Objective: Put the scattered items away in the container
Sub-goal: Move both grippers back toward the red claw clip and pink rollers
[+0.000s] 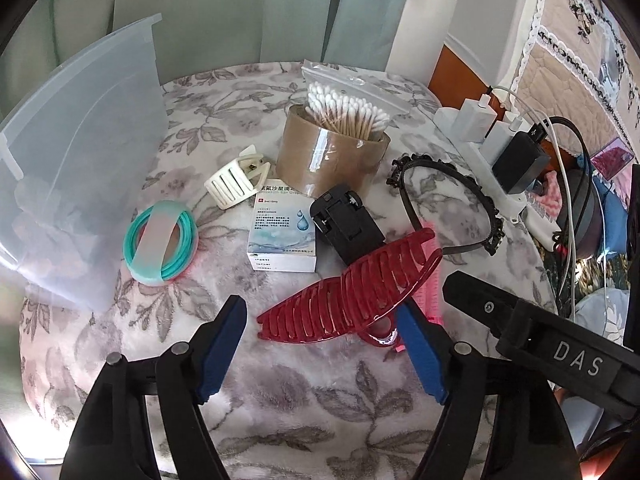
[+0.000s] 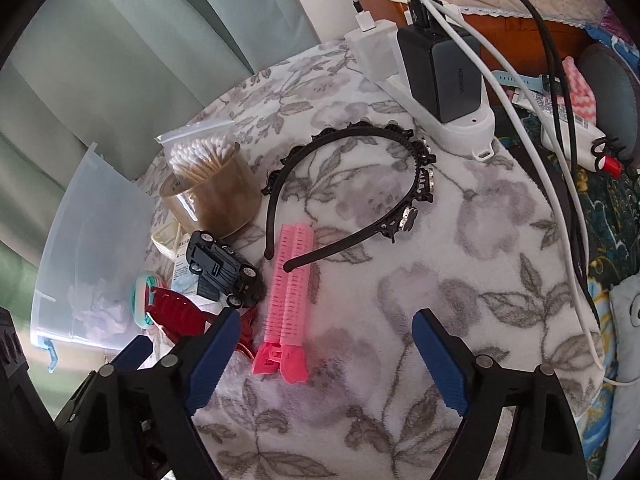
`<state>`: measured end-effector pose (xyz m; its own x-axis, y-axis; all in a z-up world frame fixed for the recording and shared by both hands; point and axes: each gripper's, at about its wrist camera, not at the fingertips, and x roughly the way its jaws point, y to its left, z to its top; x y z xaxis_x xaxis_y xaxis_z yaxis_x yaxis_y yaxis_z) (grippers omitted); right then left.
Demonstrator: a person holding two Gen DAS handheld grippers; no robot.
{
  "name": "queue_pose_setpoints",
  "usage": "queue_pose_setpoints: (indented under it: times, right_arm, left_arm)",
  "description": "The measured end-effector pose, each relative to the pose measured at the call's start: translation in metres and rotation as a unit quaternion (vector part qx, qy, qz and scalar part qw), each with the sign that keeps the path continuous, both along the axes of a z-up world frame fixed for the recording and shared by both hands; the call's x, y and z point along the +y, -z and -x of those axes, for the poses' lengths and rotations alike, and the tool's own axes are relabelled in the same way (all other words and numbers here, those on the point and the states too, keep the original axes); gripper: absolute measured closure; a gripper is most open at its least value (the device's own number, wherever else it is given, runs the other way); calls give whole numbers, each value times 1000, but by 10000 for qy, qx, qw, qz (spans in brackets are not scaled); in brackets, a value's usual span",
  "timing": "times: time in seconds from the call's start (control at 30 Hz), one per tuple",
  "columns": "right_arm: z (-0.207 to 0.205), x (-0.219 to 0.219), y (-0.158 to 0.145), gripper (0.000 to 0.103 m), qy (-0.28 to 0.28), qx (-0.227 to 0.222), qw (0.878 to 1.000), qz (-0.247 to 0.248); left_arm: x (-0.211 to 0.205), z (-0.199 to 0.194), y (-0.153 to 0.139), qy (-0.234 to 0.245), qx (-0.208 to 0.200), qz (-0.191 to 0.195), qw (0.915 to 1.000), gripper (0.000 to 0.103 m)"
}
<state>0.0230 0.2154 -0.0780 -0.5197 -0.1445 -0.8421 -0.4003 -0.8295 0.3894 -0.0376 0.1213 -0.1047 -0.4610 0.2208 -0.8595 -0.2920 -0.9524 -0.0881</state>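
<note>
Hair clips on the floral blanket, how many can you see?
3: a dark red plastic claw clip nearest the left tool, a pink ridged clip beside it, and a cream claw clip near the tape roll. Others may be hidden.

A translucent plastic container (image 1: 80, 184) stood at the left of the left wrist view on a floral fleece blanket (image 1: 320, 400). Right of it lay a coil of teal and pink bands (image 1: 160, 240), then a white medicine box (image 1: 282, 236) with a black toy car (image 1: 344, 224) against its right side. Behind them stood a brown tape roll (image 1: 332, 152) holding a bag of cotton swabs (image 1: 344, 108). A dark red claw hair clip (image 1: 352, 288) lay at lower centre, a black studded headband (image 1: 452, 204) to the right.
</note>
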Motion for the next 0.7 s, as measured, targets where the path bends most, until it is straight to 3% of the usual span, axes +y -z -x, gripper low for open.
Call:
queue_pose_setpoints:
  times: [0.17, 0.4, 0.7]
  right_arm:
    - [6, -4, 9, 20, -109, -91, 9999, 76]
    - [12, -5, 12, 27, -196, -76, 9996, 186]
    - [17, -1, 14, 33, -182, -115, 9995, 209]
  left_arm:
    - [2, 3, 8, 115, -57, 2, 9999, 37]
    - [-2, 8, 7, 374, -68, -303, 9988, 49]
    - [-10, 16, 7, 353, -137, -549, 9978, 50]
